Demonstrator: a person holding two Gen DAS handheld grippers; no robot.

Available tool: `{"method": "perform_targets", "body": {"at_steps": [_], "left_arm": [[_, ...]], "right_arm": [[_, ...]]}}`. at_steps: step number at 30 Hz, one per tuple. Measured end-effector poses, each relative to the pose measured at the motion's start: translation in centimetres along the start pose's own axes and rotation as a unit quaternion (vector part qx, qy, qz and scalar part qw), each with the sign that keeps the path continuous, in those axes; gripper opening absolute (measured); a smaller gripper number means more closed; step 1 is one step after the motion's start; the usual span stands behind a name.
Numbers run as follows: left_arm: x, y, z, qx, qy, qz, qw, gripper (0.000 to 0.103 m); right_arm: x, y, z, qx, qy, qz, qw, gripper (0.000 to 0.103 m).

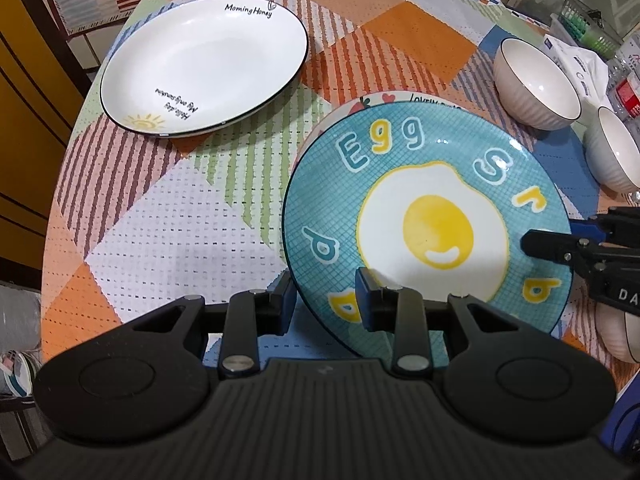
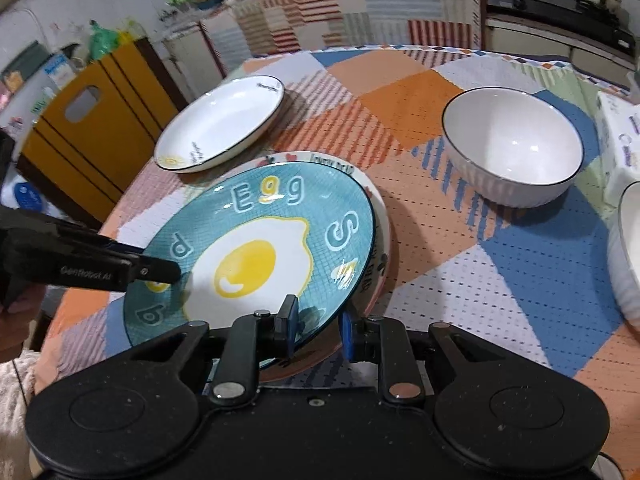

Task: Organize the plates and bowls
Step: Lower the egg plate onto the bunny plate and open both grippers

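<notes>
the table (image 1: 160, 216), covered by a patchwork cloth in orange, blue, green and white, carries every item listed here. largest on it is the white plate (image 1: 204, 66) with a thin black rim, lettered "morning honey" and marked with a small yellow sun; it lies flat at the far left, well apart from the other dishes. next is the blue egg plate (image 1: 424, 216), printed with a fried egg and scattered letters. it is tilted, raised at the near side, and sits over a second plate, the white patterned plate (image 1: 384, 100), of which only the far rim with red hearts and black lettering shows. my left gripper (image 1: 325, 296) straddles the near-left rim of the blue egg plate, one finger outside and below the rim, one on the printed face; the jaws stand narrowed around the rim, and contact on the outer side cannot be confirmed from either view. my right gripper (image 2: 316, 330) straddles the plate's opposite rim in the same manner, left finger on the face, right finger beyond the edge, jaws drawn in around the rim. the ribbed white bowl (image 2: 512, 148) stands upright to the right of the plates, apart from them. a second white bowl (image 1: 616, 152) stands just beside it, partly cut off by the frame edge. a tissue pack (image 2: 620, 136) lies behind the bowls.
</notes>
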State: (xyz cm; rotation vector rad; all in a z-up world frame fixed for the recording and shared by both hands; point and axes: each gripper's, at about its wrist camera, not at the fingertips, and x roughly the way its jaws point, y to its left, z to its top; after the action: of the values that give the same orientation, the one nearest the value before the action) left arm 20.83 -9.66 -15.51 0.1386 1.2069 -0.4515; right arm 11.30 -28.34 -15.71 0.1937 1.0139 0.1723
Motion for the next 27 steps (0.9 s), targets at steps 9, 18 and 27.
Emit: {"method": "perform_targets", "body": {"at_steps": [9, 18, 27], "left_arm": [[0.6, -0.7, -0.3, 0.008, 0.002, 0.003, 1.0000, 0.030], [-0.2, -0.5, -0.5, 0.005, -0.003, 0.001, 1.0000, 0.030], [-4.8, -0.7, -1.4, 0.027, -0.029, 0.001, 0.9992, 0.030]], "right_arm": [[0.7, 3.2, 0.7, -0.064, 0.022, -0.116, 0.991, 0.032], [1.1, 3.4, 0.1, -0.096, -0.001, -0.141, 0.985, 0.032], [-2.3, 3.8, 0.4, -0.083, -0.044, -0.107, 0.990, 0.032]]}}
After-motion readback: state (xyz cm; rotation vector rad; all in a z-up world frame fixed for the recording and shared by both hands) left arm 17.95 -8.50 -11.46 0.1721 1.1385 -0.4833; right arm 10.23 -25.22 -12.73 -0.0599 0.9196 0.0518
